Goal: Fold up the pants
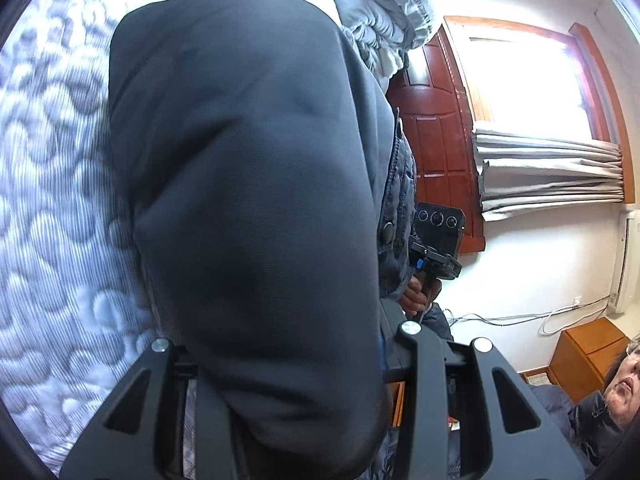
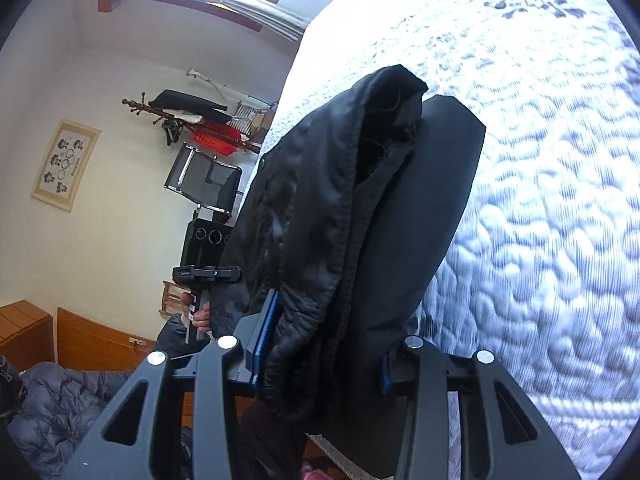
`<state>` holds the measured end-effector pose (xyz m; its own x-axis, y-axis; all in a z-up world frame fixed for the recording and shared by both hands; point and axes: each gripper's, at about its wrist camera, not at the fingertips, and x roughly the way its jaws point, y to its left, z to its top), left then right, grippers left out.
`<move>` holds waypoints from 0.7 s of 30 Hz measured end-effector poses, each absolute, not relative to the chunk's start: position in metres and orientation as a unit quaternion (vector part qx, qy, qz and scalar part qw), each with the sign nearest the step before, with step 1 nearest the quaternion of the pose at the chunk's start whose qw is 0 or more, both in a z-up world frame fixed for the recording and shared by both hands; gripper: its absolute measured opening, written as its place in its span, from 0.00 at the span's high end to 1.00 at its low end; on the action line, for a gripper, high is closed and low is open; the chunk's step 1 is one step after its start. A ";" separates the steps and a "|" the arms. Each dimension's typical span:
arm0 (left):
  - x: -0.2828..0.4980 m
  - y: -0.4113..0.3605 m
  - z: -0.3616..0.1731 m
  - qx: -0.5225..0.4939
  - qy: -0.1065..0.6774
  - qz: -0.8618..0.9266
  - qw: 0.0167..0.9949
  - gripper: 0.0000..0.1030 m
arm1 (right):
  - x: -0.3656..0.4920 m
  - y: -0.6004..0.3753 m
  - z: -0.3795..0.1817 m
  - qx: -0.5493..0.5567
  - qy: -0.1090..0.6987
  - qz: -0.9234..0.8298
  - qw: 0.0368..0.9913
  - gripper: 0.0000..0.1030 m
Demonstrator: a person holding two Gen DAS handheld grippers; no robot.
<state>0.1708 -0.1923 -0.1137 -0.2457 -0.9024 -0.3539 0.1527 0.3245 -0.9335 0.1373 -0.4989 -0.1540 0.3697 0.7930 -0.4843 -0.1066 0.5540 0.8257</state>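
Closest to my left lens, the left gripper point(image 1: 280, 360) was buried under the pants point(image 1: 248, 168); the dark cloth draped over the fingers, so I could not tell from that view how far they stood apart or whether they pinched it. In the right view, the right gripper point(image 2: 320, 364) had its blue-edged fingers point(image 2: 266, 320) closed on a bunched fold of the pants point(image 2: 344, 240), the ribbed waistband hanging between them (a clear hold on the cloth).

The pants were lifted off the bed, hanging above the quilted mattress point(image 1: 52, 208), which filled the space behind them in both views.

Each camera caught the other handle: the right one point(image 1: 438, 236) showed past the cloth's edge, gripped by a hand point(image 1: 416, 300).

Farther off I saw a dark red door point(image 1: 434, 132), a bright window point(image 1: 524, 80) with gathered curtains point(image 1: 548, 168), a wooden cabinet point(image 1: 588, 360) and a pile of pale bedding point(image 1: 384, 4). Opposite, a poster point(image 2: 66, 164) hung on the wall, near a coat rack point(image 2: 188, 120) and a black chair point(image 2: 208, 180). No container showed.
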 end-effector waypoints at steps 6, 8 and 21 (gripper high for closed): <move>0.199 -0.189 -0.103 -0.299 0.602 -0.491 0.555 0.64 | 0.171 -0.503 -0.147 0.351 0.465 0.311 0.751 0.60; 0.211 -0.190 -0.100 -0.298 0.599 -0.487 0.561 0.64 | 0.179 -0.503 -0.148 0.350 0.464 0.311 0.751 0.60; 0.289 -0.199 -0.118 -0.293 0.609 -0.451 0.583 0.61 | 0.248 -0.512 -0.177 0.368 0.489 0.296 0.734 0.60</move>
